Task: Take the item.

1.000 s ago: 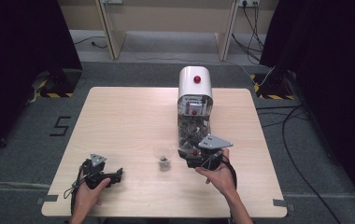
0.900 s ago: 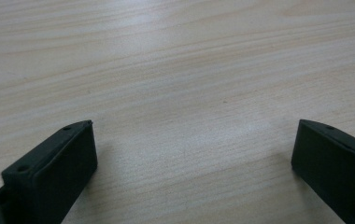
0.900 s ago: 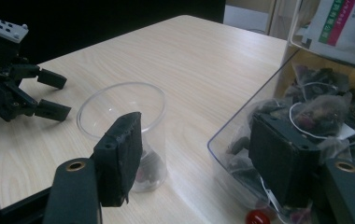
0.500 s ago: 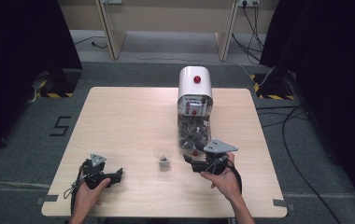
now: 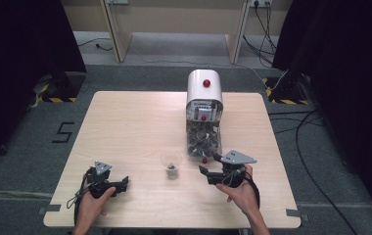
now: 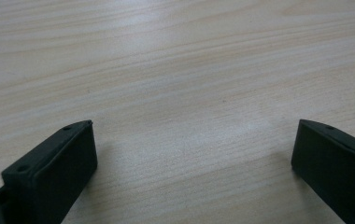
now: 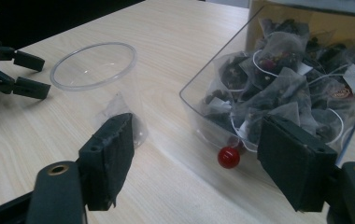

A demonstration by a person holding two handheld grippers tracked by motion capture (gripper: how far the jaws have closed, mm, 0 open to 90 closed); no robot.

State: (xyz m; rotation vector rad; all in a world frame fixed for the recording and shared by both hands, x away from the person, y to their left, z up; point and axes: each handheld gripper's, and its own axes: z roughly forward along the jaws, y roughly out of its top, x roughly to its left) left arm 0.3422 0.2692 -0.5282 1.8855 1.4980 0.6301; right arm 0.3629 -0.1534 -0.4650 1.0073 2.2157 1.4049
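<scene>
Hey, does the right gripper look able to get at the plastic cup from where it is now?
Probably yes. The right gripper is open beside the plastic cup, with bare table between them and nothing in the way.

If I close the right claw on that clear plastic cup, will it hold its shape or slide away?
The clear cup looks thin-walled, so it will probably flex or crumple under a firm squeeze. It holds what looks like one tea bag, so it is likely very light and may skid or tip on the smooth table if nudged.
</scene>
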